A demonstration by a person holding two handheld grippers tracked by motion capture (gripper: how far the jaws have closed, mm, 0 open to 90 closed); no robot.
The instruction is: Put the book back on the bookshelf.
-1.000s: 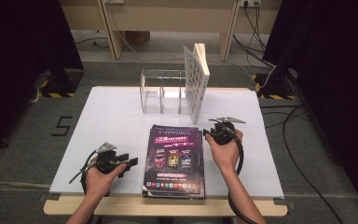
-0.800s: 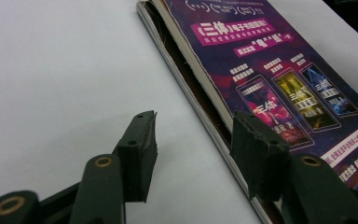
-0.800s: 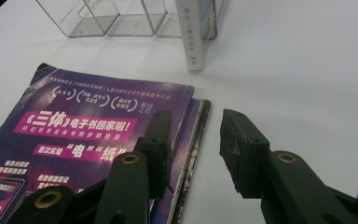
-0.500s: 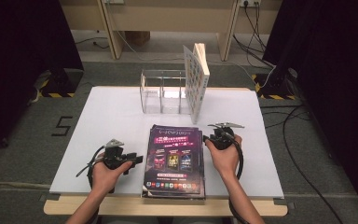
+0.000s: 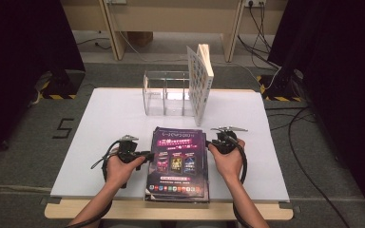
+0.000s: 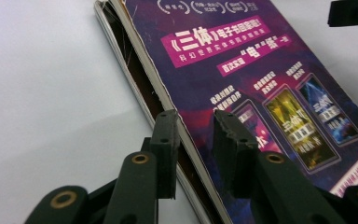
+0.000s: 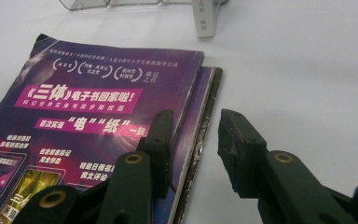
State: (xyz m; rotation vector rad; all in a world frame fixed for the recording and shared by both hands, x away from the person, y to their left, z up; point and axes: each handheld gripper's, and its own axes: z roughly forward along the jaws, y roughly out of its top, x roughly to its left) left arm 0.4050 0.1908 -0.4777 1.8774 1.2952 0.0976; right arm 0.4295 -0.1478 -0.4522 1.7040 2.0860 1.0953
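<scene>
1. High view: my left gripper [image 5: 142, 155] sits at the left edge of the magazine stack [image 5: 178, 164], my right gripper [image 5: 215, 142] at its right edge, both low over the white table [image 5: 109, 118].
2. Magazine stack lies flat near the front edge of the table, centre, purple cover up, a few thin issues slightly fanned.
3. Left gripper view: left gripper [image 6: 193, 140] straddles the stack's edge [image 6: 140, 88], one jaw on the table side, the other over the purple cover. Jaws have just been closing; gap is narrow now, with the cover's edge between them. Pads don't look pressed on it yet, so no grip.
4. Right gripper view: right gripper [image 7: 193, 135] straddles the other edge of the stack [image 7: 98, 102], one jaw over the cover, the other over bare table. Jaws have been easing shut, gap medium, stack edge between them, pads not clamped.
5. Right gripper's black jaw tip also peeks in at the top right corner of the left gripper view.
6. Behind the stack, well apart: clear plastic rack [image 5: 166, 93] with dividers, and a book [image 5: 200, 80] standing upright at its right end, touching it.
7. Both of the person's forearms come in from the bottom, cables trail from each gripper.
</scene>
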